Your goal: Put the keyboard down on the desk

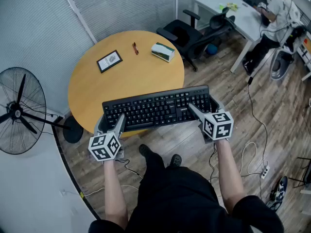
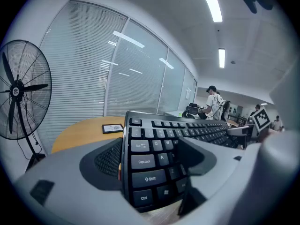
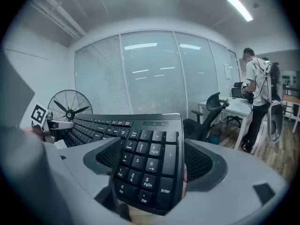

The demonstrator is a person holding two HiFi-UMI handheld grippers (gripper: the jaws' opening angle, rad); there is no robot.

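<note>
A black keyboard [image 1: 155, 109] lies level across the near rim of the round wooden table [image 1: 126, 76], with both ends past the rim. I cannot tell whether it rests on the wood. My left gripper [image 1: 111, 121] straddles its left end: the outer jaw sits beside the edge and the inner jaw lies over the keys. My right gripper [image 1: 203, 108] straddles the number-pad end the same way. In the left gripper view the keyboard [image 2: 159, 144] fills the gap of the left gripper [image 2: 150, 161]. The right gripper view shows the keyboard [image 3: 145, 158] between that gripper's [image 3: 150, 165] wide jaws.
On the table's far half lie a framed card [image 1: 109, 60], a pen [image 1: 135, 48] and a small box [image 1: 163, 52]. A standing fan [image 1: 19, 111] is at the left, an office chair [image 1: 194, 30] and white desk [image 1: 228, 8] behind, cables [image 1: 248, 154] on the floor.
</note>
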